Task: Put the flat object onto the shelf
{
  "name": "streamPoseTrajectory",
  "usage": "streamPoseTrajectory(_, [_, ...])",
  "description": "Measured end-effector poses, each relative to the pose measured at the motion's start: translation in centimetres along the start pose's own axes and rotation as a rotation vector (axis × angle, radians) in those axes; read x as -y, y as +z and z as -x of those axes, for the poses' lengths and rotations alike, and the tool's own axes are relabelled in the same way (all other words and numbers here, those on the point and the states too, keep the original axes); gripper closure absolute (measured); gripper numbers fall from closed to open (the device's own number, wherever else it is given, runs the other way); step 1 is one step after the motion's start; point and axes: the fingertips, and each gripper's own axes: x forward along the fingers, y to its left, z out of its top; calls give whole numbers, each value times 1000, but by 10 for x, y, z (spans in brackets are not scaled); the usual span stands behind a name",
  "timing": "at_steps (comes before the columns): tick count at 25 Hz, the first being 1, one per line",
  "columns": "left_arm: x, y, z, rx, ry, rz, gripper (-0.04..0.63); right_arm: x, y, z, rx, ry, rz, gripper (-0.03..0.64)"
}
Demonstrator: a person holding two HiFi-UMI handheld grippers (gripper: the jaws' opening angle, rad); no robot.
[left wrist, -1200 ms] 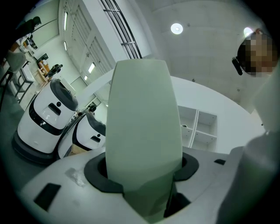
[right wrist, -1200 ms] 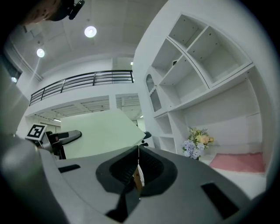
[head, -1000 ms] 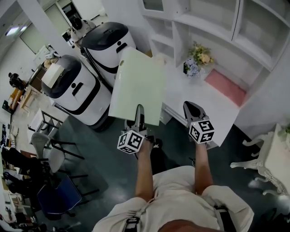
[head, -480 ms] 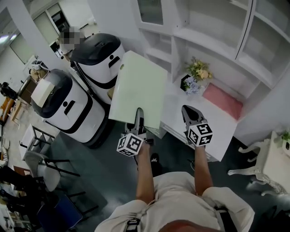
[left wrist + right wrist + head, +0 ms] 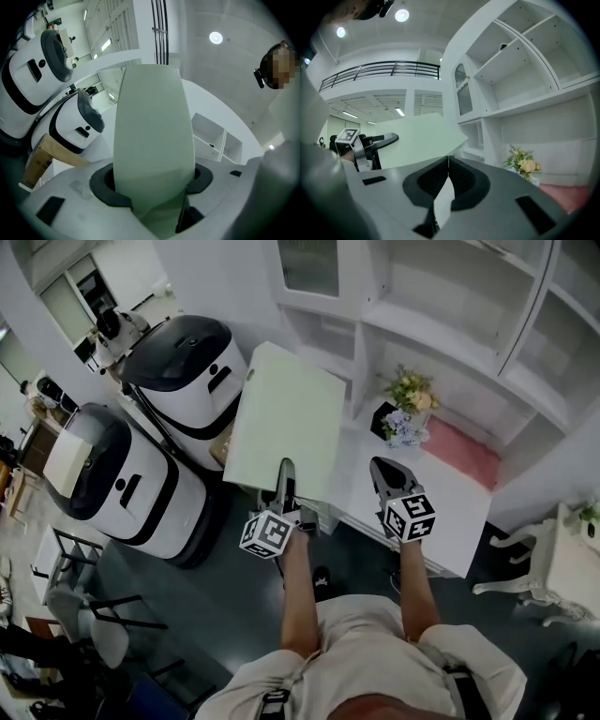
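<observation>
At 12 o'clock from the left gripper (image 5: 285, 474): the pale green flat board (image 5: 286, 418), held by its near edge.
The left gripper's jaws pinch the board's lower edge, and the sheet reaches away from them. A white shelf unit (image 5: 450, 324) lies at 2 o'clock of the board. At 3 o'clock of the left gripper, the right gripper (image 5: 387, 476) has its jaws pressed together on nothing, over a white desk (image 5: 445, 507) bearing flowers (image 5: 410, 395) and a pink mat (image 5: 466, 448).

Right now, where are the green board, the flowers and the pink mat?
green board (image 5: 286, 418), head view, middle of its face
flowers (image 5: 412, 395), head view, yellow blooms
pink mat (image 5: 464, 452), head view, its middle
</observation>
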Motion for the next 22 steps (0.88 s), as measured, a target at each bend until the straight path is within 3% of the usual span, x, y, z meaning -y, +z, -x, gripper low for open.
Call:
streamPoseTrajectory(10, [-45, 0, -49, -109, -65, 90, 332, 10, -5, -42, 19, -133, -59, 548])
streamPoseTrajectory(14, [-57, 9, -60, -114, -67, 120, 333, 7, -7, -55, 27, -147, -80, 548])
streamPoseTrajectory(22, [-78, 4, -73, -125, -73, 288, 333, 6, -20, -72, 34, -155, -111, 548])
